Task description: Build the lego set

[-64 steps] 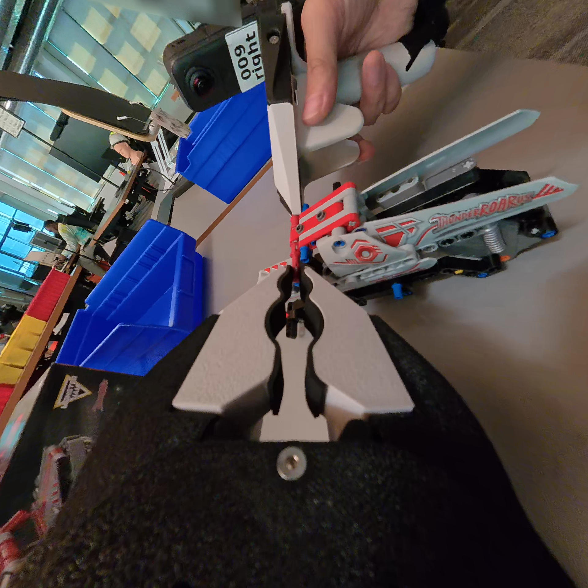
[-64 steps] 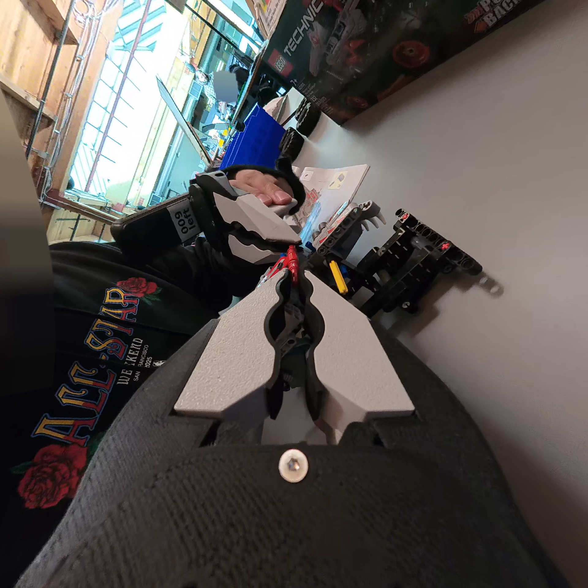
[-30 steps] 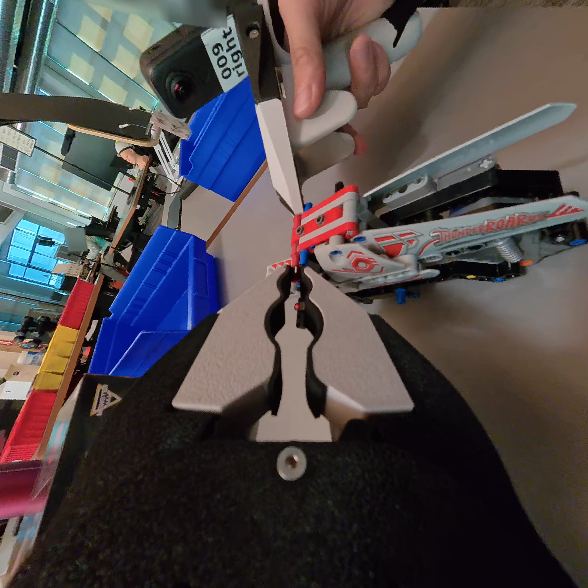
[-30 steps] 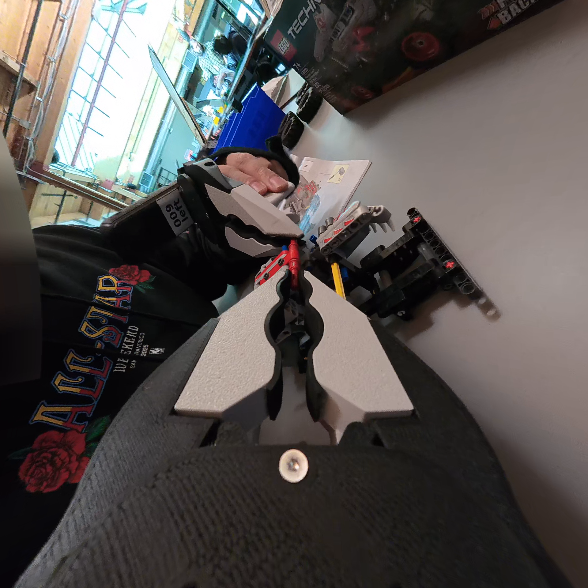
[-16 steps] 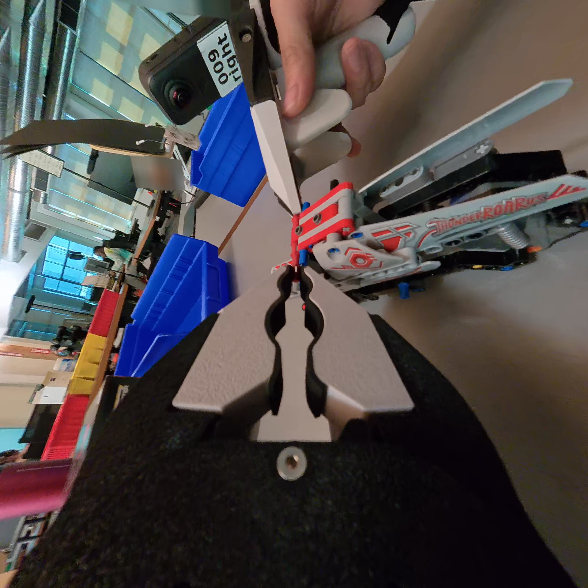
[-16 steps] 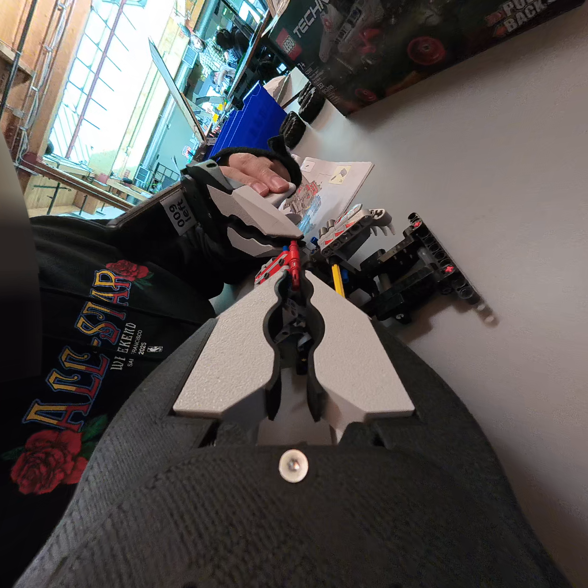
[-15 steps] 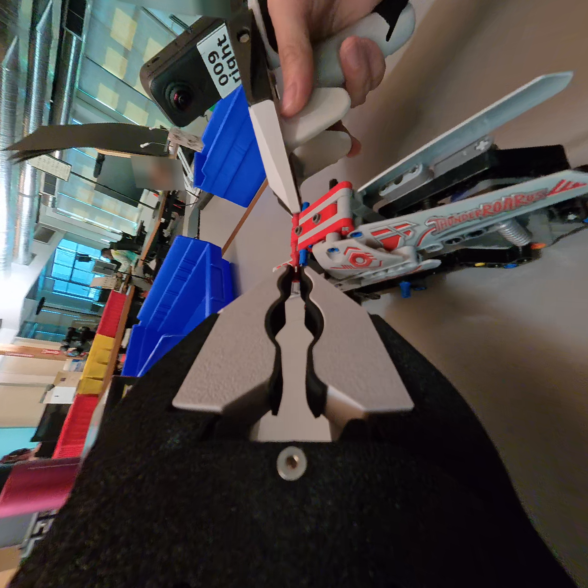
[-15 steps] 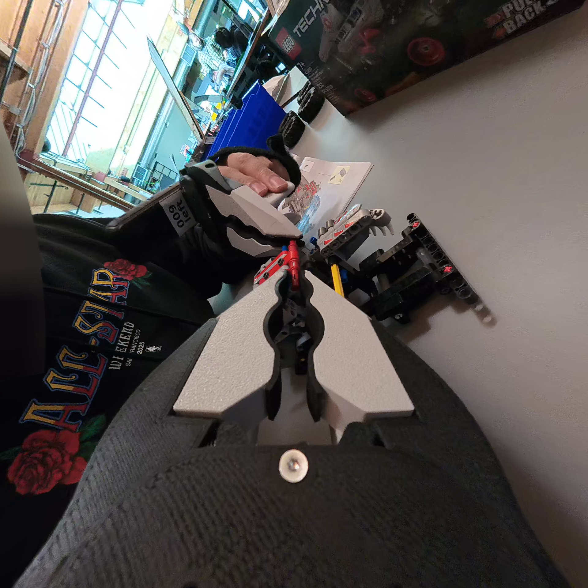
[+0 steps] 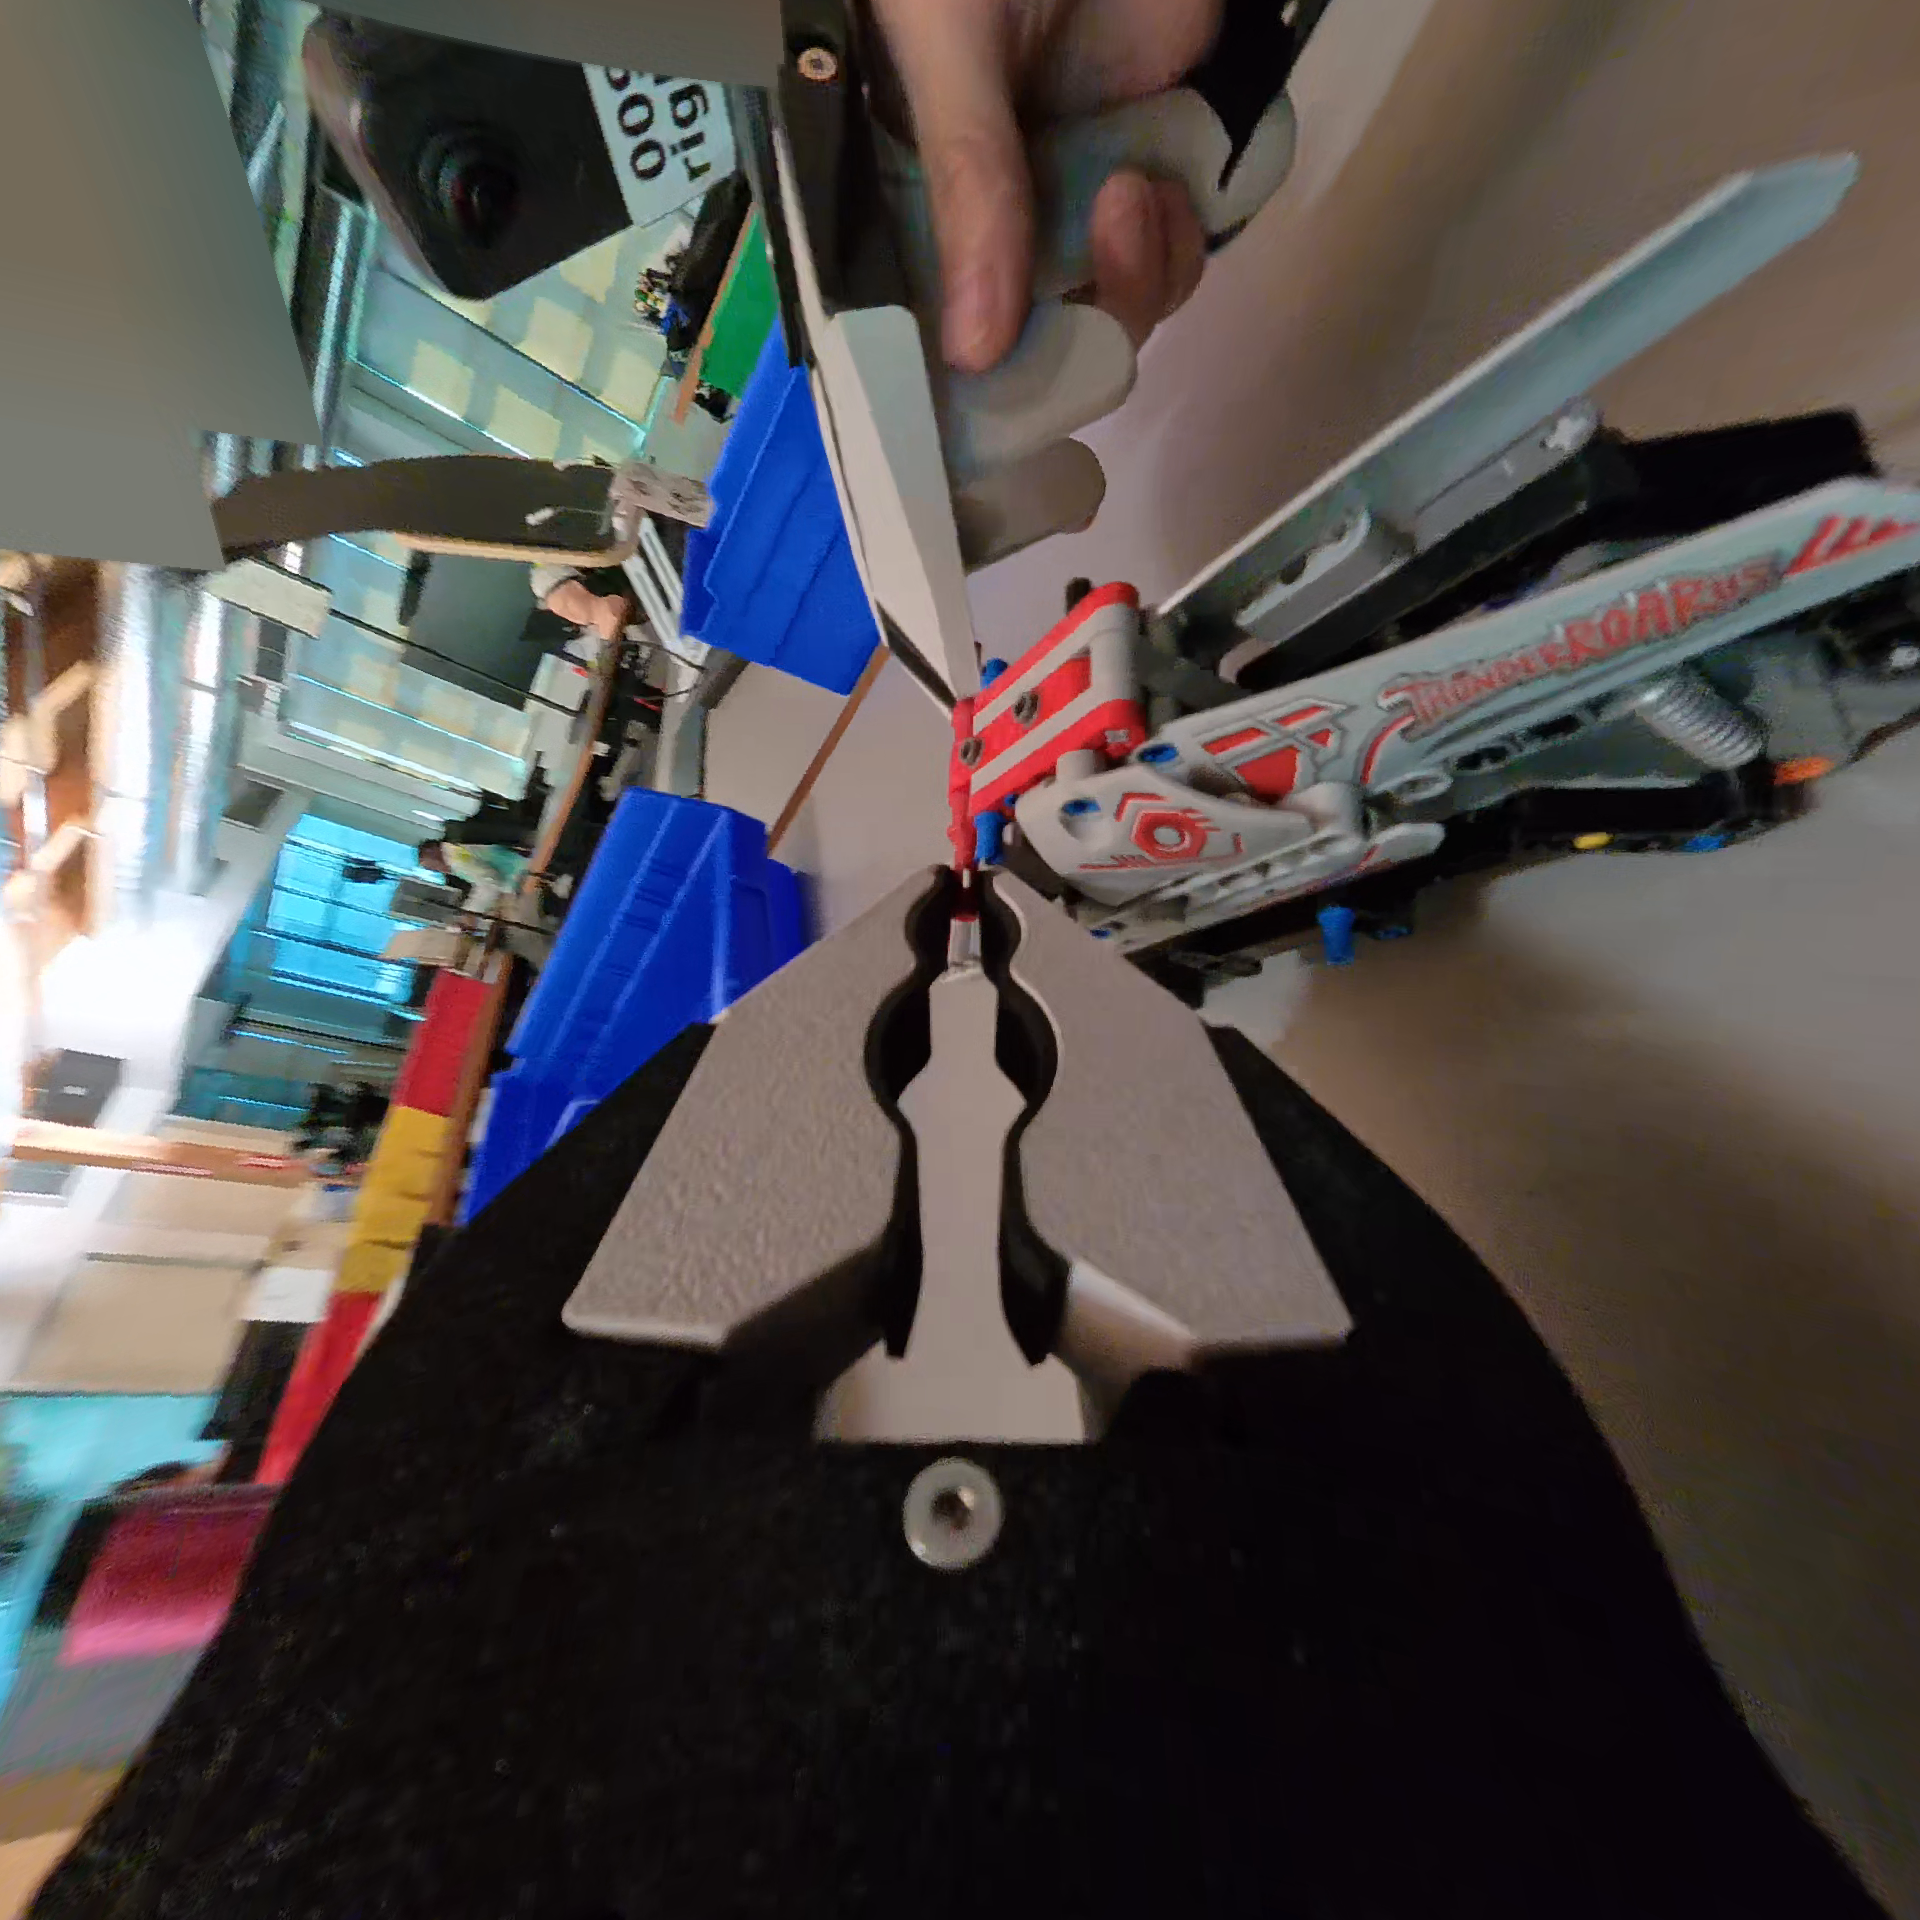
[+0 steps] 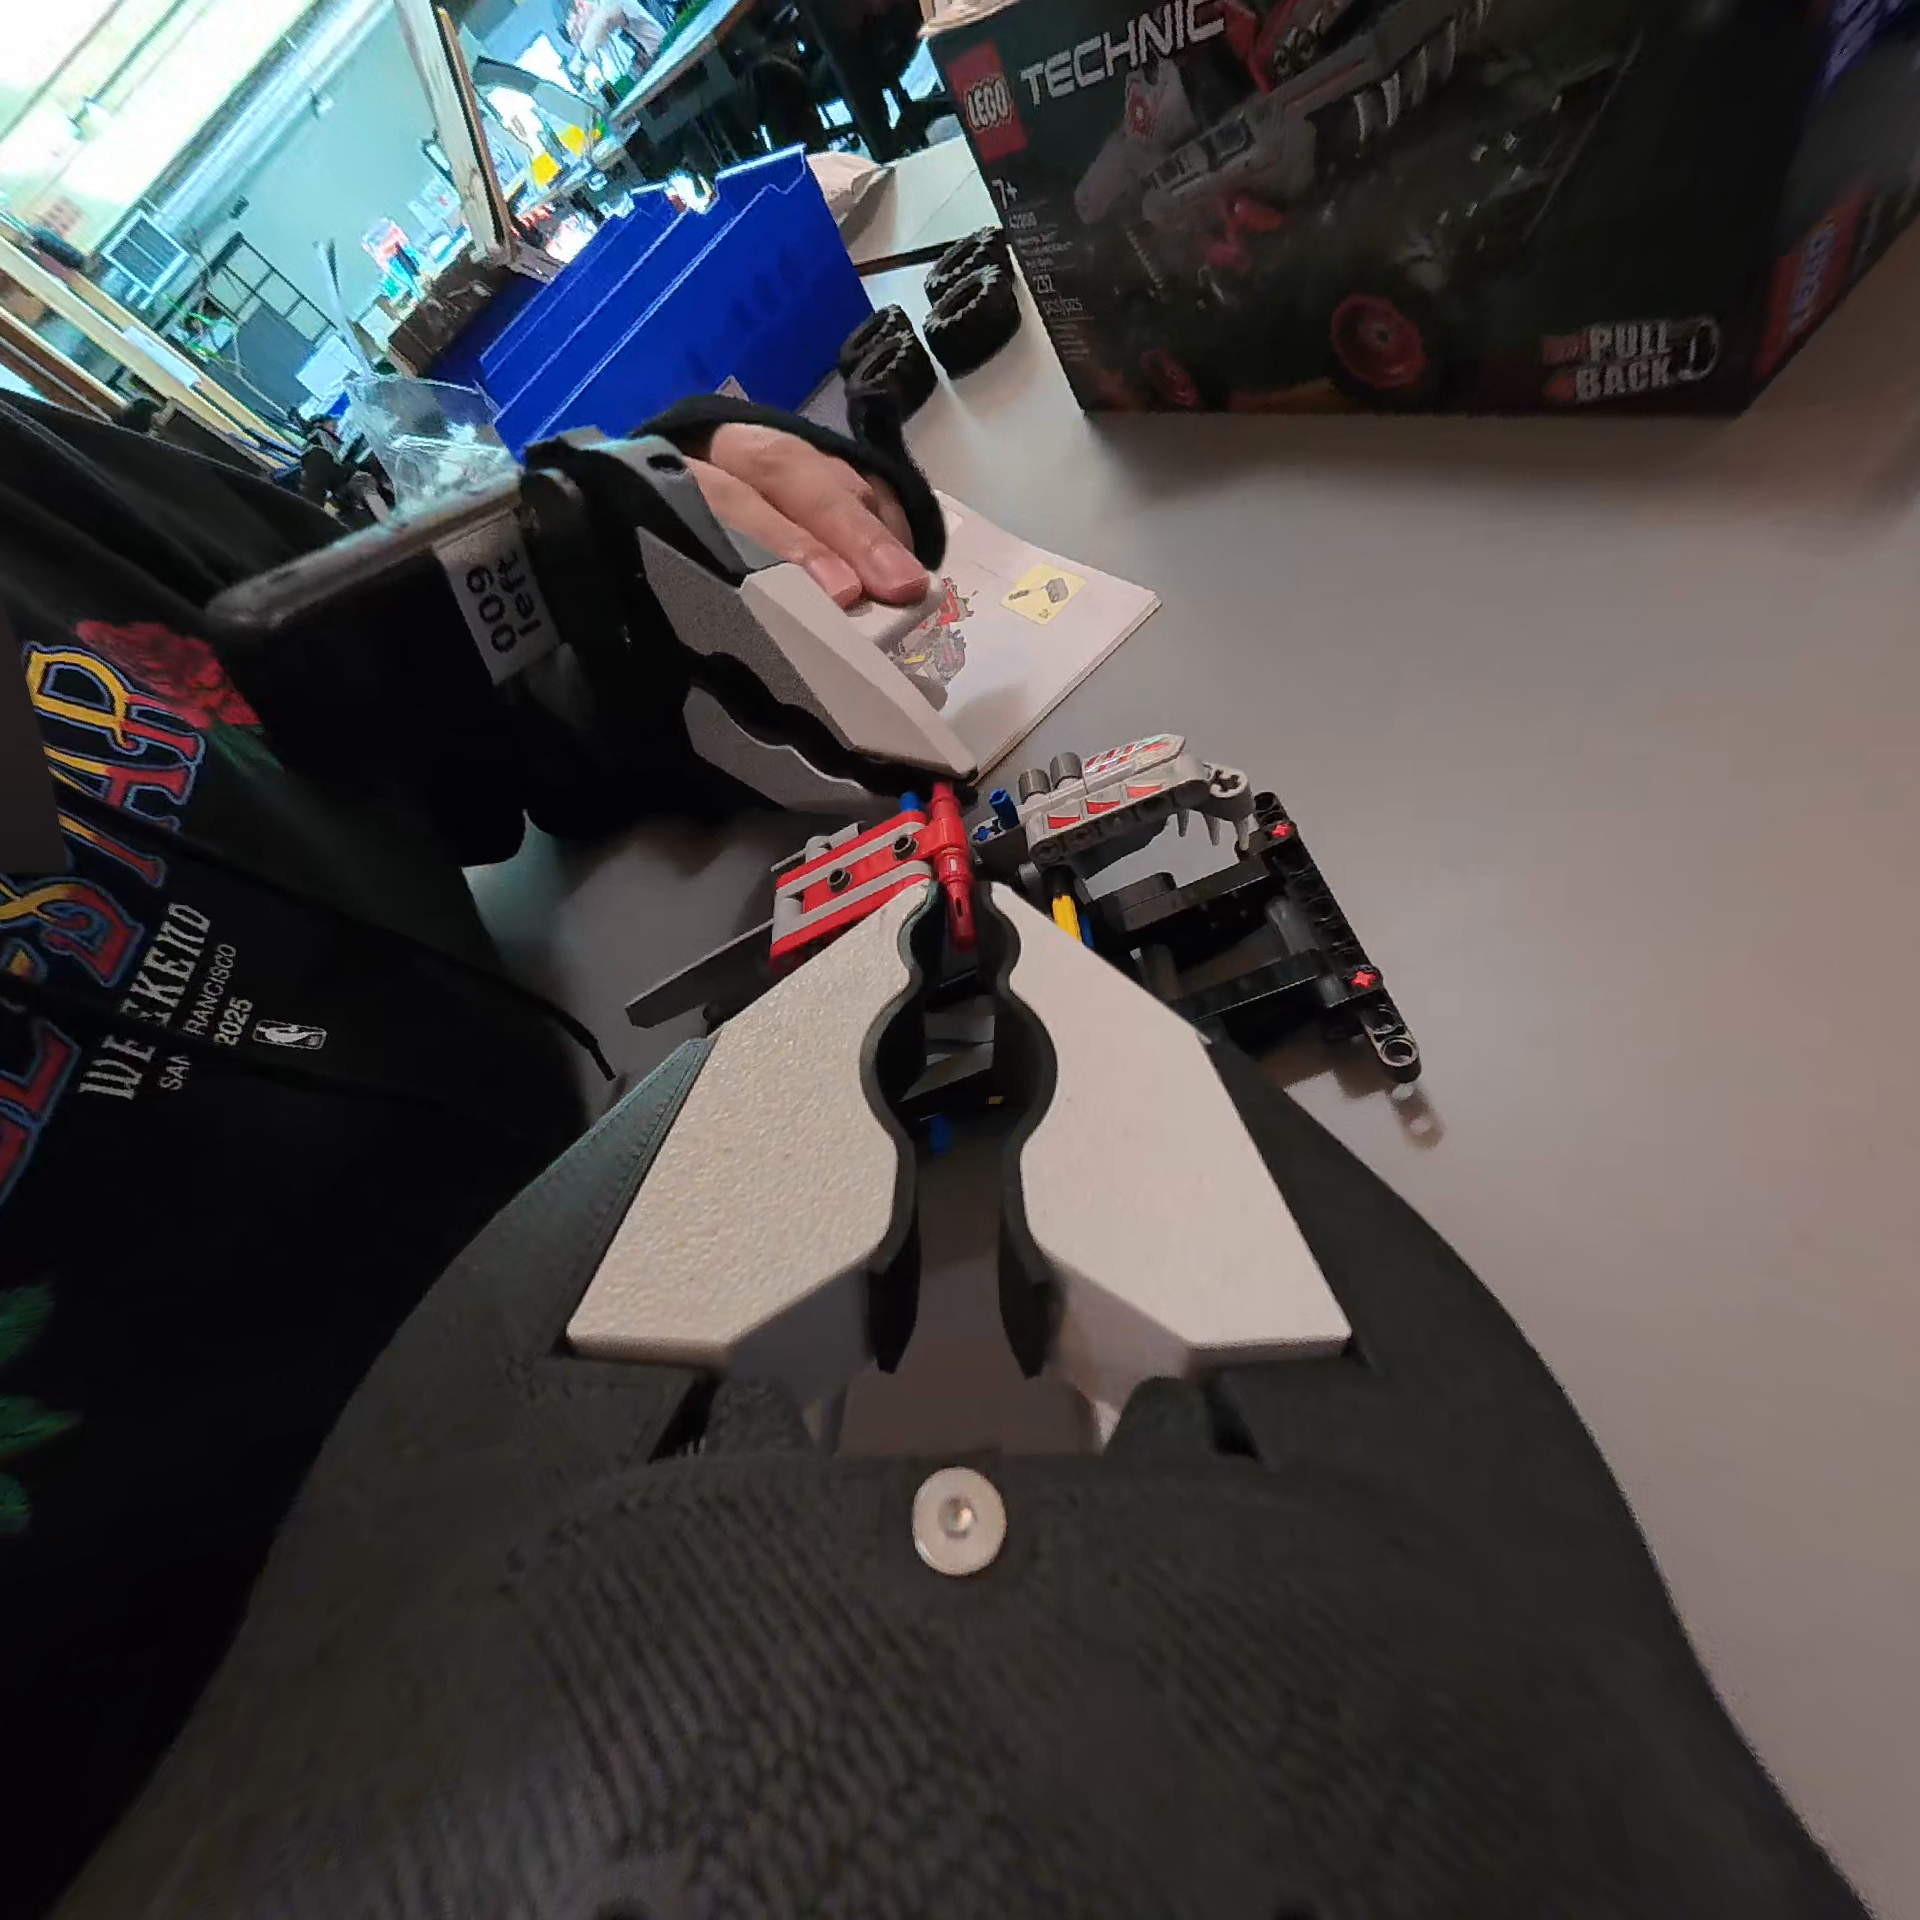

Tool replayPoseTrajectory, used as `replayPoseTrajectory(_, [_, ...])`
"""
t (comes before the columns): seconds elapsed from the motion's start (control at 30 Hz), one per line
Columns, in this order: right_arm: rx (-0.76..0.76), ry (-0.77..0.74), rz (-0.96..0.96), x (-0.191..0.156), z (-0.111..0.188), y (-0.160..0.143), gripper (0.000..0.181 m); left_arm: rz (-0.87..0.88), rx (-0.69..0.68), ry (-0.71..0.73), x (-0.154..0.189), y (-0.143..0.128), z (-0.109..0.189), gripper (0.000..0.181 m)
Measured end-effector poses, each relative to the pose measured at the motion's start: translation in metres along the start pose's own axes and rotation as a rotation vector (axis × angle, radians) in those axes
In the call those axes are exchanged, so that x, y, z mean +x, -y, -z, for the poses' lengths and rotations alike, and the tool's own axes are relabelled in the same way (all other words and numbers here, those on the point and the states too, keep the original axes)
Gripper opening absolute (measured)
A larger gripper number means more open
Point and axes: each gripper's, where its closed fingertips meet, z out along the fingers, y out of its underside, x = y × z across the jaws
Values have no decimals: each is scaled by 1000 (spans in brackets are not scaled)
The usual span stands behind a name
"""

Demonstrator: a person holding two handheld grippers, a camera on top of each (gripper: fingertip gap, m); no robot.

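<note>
**Q:** Where is the lego model (image 10: 1226,914), and why so?

**A:** On the grey table (image 10: 1558,727), below the set box (image 10: 1403,197); the table bears its weight, freeing both tools for one small part.

**Q:** And the grippers?

**A:** The left gripper (image 9: 961,896) and right gripper (image 10: 961,920) meet on the thin red beam (image 10: 951,847) at the model's red panel (image 9: 1049,691). Each has its fingers pressed together on opposite ends of that beam, probably to steady it for seating.

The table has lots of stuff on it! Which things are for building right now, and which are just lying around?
In use: left gripper, right gripper, red beam, half-built truck.

Lying about: tyres, set box, instruction booklet, blue bins.
</note>
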Motion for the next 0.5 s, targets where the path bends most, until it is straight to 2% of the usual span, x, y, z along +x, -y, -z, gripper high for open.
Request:
replayPoseTrajectory(0.23, [40,56,-95,-4,5,5,0,219,47,-108,2,0,2,2])
replayPoseTrajectory(0.5, [23,28,-136,-1,4,3,4,311,60,-170,4,0,3,2])
